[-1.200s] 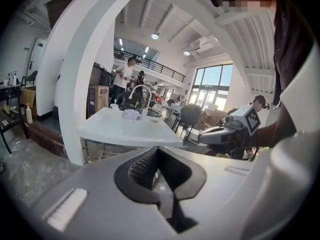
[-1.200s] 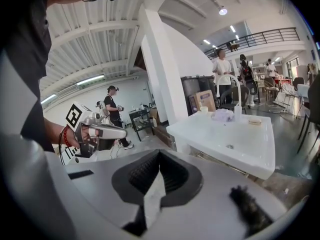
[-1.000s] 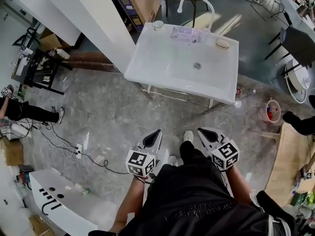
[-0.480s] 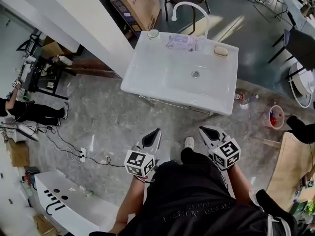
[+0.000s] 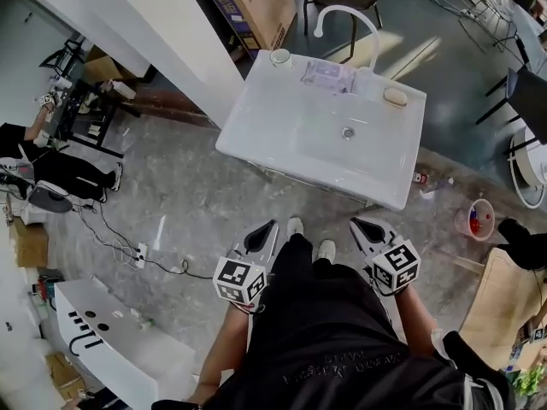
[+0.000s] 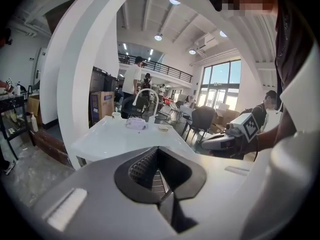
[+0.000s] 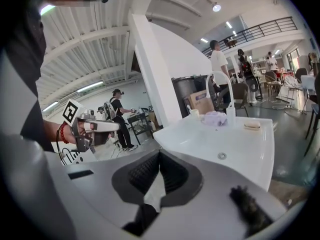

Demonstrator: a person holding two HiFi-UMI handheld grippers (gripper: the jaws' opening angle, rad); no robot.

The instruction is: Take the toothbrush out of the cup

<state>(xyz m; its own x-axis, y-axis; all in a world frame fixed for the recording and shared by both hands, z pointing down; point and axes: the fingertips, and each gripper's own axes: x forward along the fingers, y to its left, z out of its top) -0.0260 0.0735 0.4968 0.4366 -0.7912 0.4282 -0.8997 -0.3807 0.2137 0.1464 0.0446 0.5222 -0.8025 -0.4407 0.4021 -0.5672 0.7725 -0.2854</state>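
Tongs shut tight and empty on both sides, left tongs and right tongs well apart from the cup at the far left corner of the sink, nearer the left one, toothbrush too small to see, likely upright inside.

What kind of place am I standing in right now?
Probably a big open workshop or studio, not a bathroom: a white freestanding washbasin stands on a bare grey floor, with a brown cardboard box behind it.
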